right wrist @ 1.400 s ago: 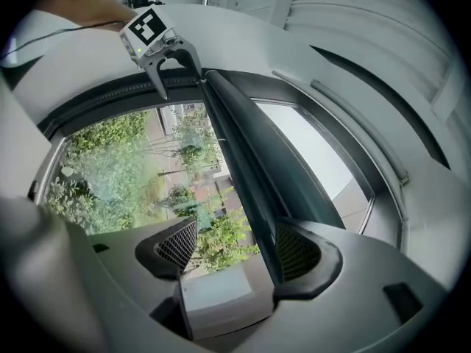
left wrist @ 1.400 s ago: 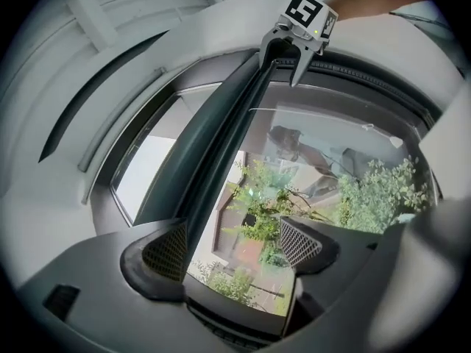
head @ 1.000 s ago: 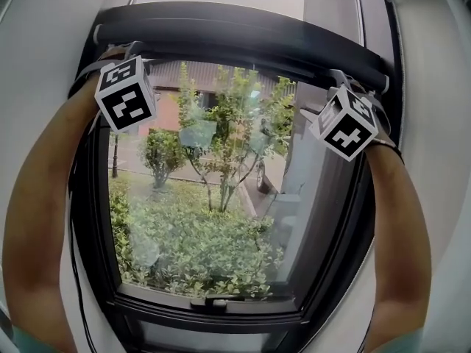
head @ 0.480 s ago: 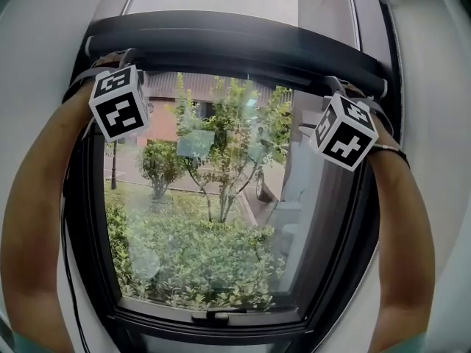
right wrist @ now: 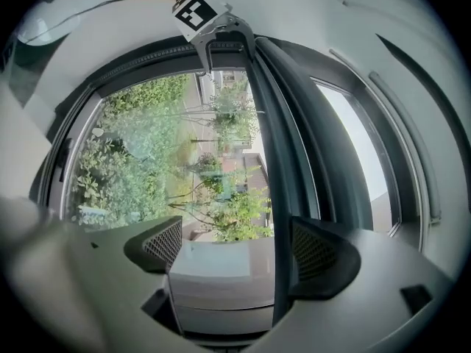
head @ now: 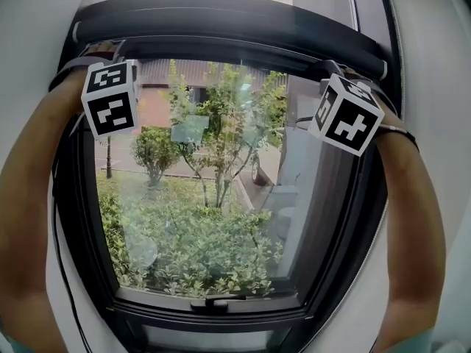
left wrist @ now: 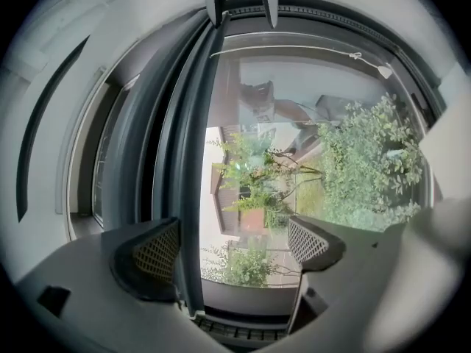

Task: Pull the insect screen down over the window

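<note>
Nearest the camera, the person's left forearm and right forearm rose along the two side edges of the window. Each ended in a marker cube, the left cube near the window's top left corner and the right cube near its top right corner.

The left gripper had its jaws wide apart. The dark pull bar of the insect screen ran between them, close against the inner face of one pad. Whether it touched that pad could not be told. The other pad stood well clear of the bar.

The right gripper was open as well. The same bar passed between its jaws, just beside one pad and well apart from the other.

The bar lay high along the top edge of the window, just under the curved dark casing that spanned the frame from corner to corner. Below it the glass stood uncovered down to the bottom edge, where a small handle sat at the middle of the frame. A thin cable hung down the left edge.

Beyond the glass were low bushes, a slender tree, a reddish building and part of a parked car.
</note>
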Available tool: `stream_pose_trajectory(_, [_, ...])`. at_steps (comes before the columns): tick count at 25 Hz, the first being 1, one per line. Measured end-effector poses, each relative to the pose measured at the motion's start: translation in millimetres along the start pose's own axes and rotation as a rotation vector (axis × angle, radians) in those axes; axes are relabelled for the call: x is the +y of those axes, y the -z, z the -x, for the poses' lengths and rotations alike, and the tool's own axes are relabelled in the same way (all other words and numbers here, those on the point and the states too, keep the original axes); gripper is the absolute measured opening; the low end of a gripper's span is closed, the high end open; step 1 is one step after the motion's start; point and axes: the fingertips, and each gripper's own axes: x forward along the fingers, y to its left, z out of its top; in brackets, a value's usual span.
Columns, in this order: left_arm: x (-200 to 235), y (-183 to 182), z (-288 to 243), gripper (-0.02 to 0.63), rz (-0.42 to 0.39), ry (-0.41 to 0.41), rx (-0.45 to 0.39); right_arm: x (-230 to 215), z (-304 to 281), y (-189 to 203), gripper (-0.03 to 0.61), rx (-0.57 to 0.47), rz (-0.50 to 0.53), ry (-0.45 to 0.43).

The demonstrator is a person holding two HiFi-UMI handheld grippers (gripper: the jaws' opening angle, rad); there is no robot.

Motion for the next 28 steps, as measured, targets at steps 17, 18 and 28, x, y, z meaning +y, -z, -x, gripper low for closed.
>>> stream_pose_trajectory(17, [-109.7, 24.0, 16.4, 0.463, -0.013, 0.092, 0.015, 109.6, -1.5, -10.3, 0.443, 0.052, 0.073, -0.106])
stream_pose_trajectory(18, [-115.0, 23.5, 17.1, 0.463, -0.012, 0.093, 0.008, 115.0, -1.1, -9.6, 0.443, 0.052, 0.072, -0.111])
stream_pose_trajectory(28, [-185.9, 24.5, 39.7, 0.463, -0.037, 0.201, -0.024, 184.6, 12.5, -3.3, 0.446, 0.046, 0.09, -0.216])
